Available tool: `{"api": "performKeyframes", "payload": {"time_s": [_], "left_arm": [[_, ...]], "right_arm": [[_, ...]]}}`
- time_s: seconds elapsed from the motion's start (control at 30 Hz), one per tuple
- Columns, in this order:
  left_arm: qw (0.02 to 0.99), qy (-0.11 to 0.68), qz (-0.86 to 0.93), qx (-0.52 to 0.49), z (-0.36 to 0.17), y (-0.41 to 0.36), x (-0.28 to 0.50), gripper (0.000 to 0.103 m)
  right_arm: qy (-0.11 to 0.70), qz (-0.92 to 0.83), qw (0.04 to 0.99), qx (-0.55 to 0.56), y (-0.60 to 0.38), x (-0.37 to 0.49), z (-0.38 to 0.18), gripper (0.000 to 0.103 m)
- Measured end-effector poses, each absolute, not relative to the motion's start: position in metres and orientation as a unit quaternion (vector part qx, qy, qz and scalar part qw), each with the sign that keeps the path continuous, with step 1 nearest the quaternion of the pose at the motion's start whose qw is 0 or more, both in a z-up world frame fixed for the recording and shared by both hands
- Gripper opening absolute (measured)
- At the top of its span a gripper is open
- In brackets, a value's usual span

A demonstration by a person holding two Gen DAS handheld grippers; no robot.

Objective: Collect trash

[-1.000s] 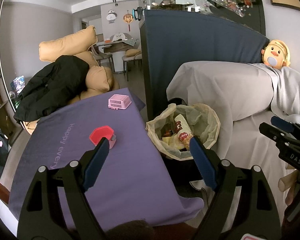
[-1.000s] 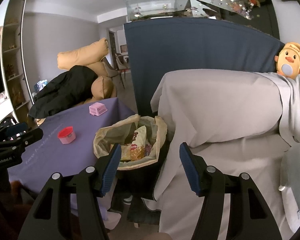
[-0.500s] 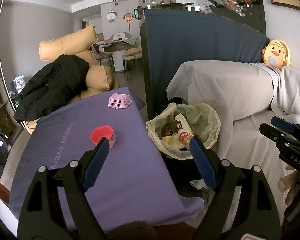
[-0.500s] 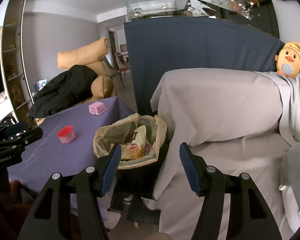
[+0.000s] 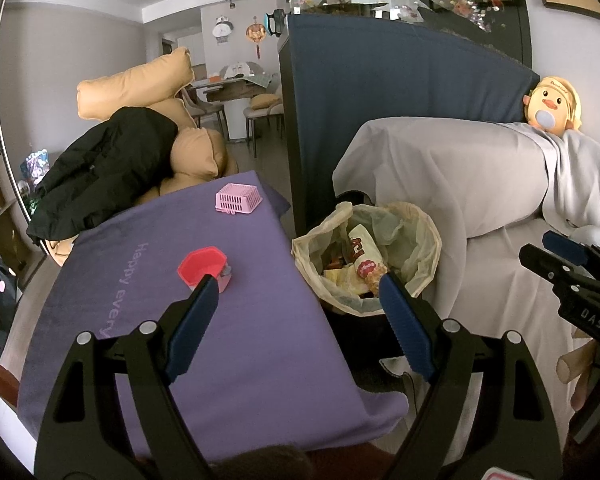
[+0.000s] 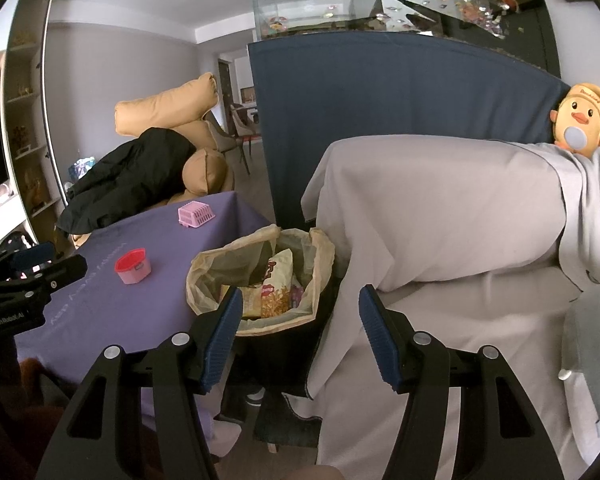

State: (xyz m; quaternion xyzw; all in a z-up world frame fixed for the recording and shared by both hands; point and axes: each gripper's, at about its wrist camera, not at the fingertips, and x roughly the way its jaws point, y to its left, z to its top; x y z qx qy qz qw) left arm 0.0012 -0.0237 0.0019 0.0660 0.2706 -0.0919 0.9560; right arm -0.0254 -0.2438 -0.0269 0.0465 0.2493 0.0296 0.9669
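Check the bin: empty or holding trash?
Holding trash. Snack wrappers lie inside the bin; liner folded over its rim.

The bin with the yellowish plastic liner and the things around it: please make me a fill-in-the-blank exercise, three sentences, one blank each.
1. The pink slatted plastic basket stands on the ______ tablecloth.
2. The bin with the yellowish plastic liner stands between the table and the sofa under a ______ cover.
3. The left gripper and the right gripper both hold ______.

Missing words: purple; grey; nothing
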Motion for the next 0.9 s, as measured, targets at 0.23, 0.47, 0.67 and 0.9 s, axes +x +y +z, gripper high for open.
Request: {"api": "performKeyframes", "payload": {"time_s": [0.23,0.47,0.67,0.9], "left_arm": [[0.956,0.27,-0.094,0.066,-0.001,-0.023,0.002,0.078],[0.955,0.271,-0.103,0.068,-0.003,-0.025,0.0,0.078],[0.952,0.277,-0.11,0.062,-0.004,-0.023,0.001,0.078],[0.944,0.311,-0.105,0.021,-0.007,0.002,0.033,0.078]], "right_arm": [[0.249,0.03,0.967,0.045,-0.243,-0.026,-0.028,0.057],[0.249,0.03,0.967,0.044,-0.243,-0.026,-0.028,0.057],[0.251,0.027,0.967,0.042,-0.242,-0.026,-0.029,0.057],[0.292,-0.061,0.95,0.097,-0.313,0.001,-0.064,0.057]]}}
